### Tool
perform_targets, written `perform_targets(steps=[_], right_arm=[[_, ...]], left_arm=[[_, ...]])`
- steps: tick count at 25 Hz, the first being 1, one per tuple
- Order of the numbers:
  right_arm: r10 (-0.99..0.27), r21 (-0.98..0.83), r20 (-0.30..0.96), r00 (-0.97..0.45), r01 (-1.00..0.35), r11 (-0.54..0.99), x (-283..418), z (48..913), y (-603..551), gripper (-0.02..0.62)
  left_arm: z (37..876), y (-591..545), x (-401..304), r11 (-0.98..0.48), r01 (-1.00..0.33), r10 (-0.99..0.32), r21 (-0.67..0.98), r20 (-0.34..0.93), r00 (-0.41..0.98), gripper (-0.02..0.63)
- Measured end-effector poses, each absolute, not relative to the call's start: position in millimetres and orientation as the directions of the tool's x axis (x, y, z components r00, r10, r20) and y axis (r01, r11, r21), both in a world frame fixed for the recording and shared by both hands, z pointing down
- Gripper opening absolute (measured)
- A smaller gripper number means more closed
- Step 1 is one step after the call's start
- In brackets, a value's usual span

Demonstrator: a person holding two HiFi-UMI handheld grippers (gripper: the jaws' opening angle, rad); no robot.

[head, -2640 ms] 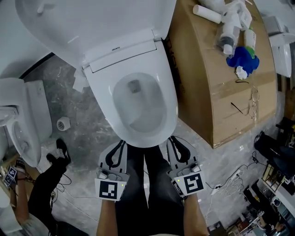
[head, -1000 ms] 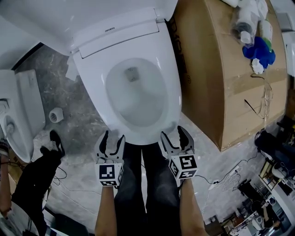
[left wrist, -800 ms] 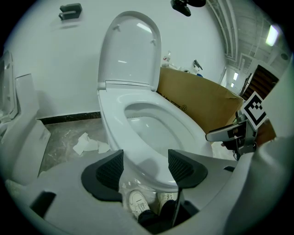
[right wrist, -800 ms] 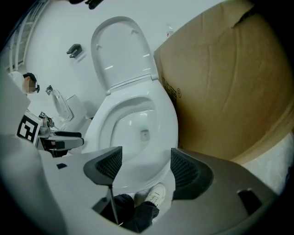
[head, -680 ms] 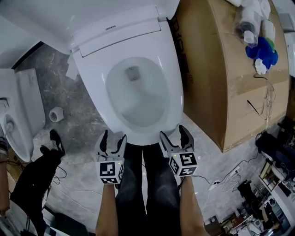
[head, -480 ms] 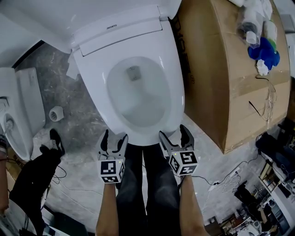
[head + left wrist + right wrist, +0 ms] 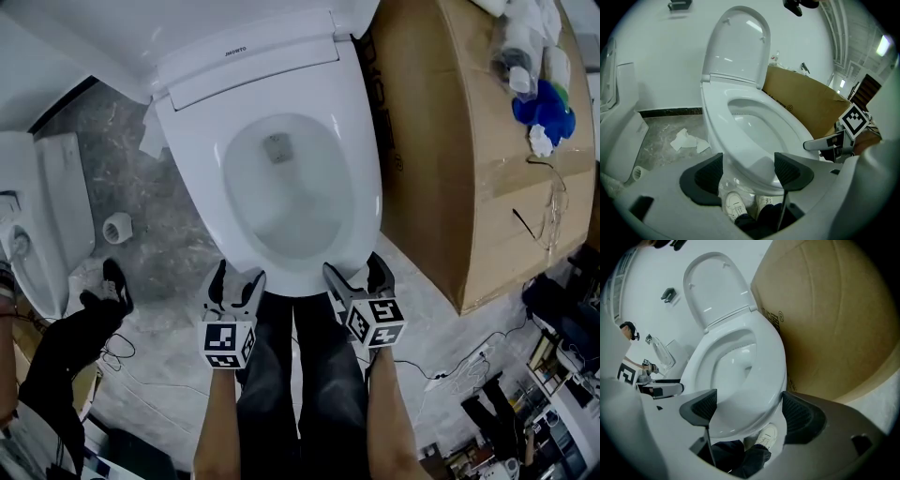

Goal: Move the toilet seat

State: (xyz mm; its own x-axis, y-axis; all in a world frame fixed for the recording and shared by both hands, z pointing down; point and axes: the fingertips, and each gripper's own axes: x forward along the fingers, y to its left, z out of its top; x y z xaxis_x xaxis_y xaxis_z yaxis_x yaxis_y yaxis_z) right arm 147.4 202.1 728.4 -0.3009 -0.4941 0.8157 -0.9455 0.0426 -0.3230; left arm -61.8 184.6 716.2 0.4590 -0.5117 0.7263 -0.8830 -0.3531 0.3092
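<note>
Marble floor [image 7: 178, 253], toilet bowl [image 7: 286, 202] as landmark. Toilet seat [image 7: 197, 187]: lying flat on the bowl. Left gripper [image 7: 238, 274] and right gripper [image 7: 352, 267]: at the bowl's front, jaws wide, just opened further, rim between them, unpressed. Risk, we judge: jaws clamp bowl with seat, or the glossy seat slips and slams.

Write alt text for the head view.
From above: a person's left tongs and right tongs, jaws just opened wide, straddle the front rim of a white toilet seat. A cardboard box stands to its right.
</note>
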Motion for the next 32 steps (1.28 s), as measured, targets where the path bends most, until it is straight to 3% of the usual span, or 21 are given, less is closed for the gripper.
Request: perform_targets(steps=[32], right_arm=[[-0.541,-0.393,0.751,-0.378,-0.915,0.094,141.4,679.4,203.6,0.411]], left_arm=[[681.5,183.9,-53.2,-0.340,-0.871,-0.523,0.354,0.699,0.488,0.336]])
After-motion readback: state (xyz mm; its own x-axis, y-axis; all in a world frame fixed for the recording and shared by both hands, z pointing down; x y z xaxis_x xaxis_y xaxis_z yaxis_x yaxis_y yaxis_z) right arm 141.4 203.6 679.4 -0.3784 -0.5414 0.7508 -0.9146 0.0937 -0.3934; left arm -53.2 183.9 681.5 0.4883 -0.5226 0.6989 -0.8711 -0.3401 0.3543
